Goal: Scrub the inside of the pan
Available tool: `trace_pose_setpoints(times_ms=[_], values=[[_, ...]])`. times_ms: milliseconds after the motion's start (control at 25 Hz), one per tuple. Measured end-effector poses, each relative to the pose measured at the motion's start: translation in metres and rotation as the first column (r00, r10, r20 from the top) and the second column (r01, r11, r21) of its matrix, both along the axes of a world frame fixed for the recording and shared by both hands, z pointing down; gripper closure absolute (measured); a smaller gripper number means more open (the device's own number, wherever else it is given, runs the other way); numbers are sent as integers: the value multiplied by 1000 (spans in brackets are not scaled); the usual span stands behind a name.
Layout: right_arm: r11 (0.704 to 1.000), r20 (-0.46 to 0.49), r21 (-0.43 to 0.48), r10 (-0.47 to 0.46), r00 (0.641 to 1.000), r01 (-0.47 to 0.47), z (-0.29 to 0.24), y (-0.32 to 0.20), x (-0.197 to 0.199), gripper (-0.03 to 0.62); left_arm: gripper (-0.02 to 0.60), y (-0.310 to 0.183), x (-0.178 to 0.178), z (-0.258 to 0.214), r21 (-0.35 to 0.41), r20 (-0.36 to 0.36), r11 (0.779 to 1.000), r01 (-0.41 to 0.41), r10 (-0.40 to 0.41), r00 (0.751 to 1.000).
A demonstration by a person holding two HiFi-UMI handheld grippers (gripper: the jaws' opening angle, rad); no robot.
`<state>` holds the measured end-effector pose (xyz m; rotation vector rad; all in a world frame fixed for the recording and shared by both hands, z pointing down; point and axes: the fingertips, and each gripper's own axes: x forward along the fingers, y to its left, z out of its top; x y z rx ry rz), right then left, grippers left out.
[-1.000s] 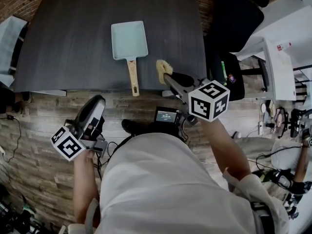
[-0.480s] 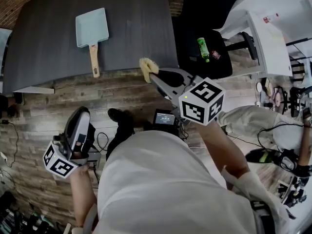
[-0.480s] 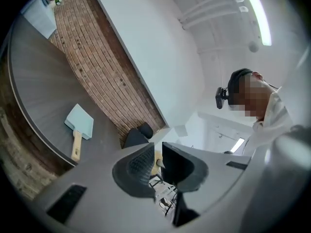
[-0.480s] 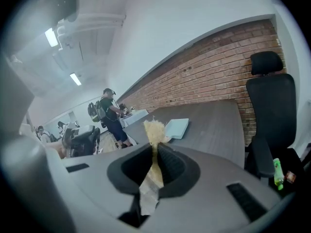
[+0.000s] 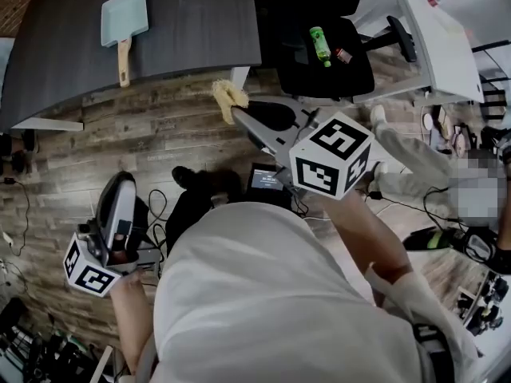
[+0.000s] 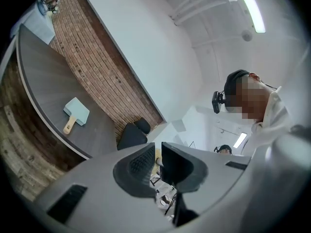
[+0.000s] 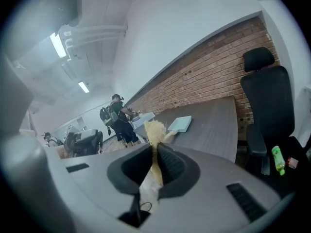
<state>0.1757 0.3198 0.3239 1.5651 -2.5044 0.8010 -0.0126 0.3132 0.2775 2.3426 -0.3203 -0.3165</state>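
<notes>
Pan lies on table, far from both grippers. Right gripper jaws clamp scrubber. Left gripper jaws, just closing, are nearly together and empty. No scrubbing appears under way.

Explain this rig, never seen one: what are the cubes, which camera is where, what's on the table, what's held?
No robot: a person carries two handheld two-jaw grippers; the marker cubes are part of them. One camera on the person's head looks down; one rides on each gripper, looking along its jaws. On the dark table lies a blue pan, far from both grippers. The right gripper pinches a yellow scrubber. The left gripper holds nothing; its jaws have just been closing, a slit apart.
</notes>
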Motion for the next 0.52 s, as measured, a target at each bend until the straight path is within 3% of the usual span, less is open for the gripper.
trace_pose_setpoints(times_ms=[320,520], values=[[1000,14,5,6,1000,-6,-6,11,17,556,532,10,22,-13,3,-3,1000,-8,8,1000],[1000,15,1,-2,1000,2,-9,2,8,556,532,7,17,-21,6,-12,1000,-21,21,1000]])
